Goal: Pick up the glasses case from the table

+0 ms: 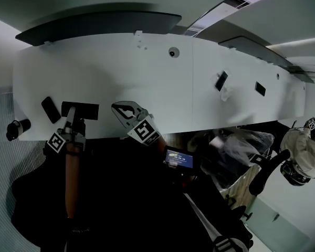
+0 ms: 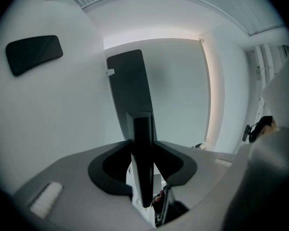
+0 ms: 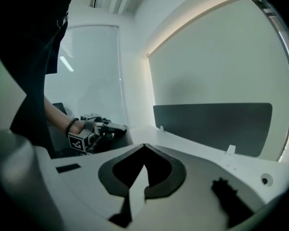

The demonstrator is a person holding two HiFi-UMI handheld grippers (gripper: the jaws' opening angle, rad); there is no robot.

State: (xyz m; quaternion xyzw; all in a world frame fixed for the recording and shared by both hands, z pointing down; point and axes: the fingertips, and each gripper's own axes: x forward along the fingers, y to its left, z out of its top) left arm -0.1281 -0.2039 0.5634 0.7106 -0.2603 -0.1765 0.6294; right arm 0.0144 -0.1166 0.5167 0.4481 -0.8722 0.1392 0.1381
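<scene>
Black and flat, the case is clamped between the jaws of the left gripper, at the near edge of the white table. That gripper's own view shows the case edge-on, standing upright between the jaws. Just left of it, a second flat black thing lies on the table. The right gripper hovers beside the left, its jaws closed together on nothing.
</scene>
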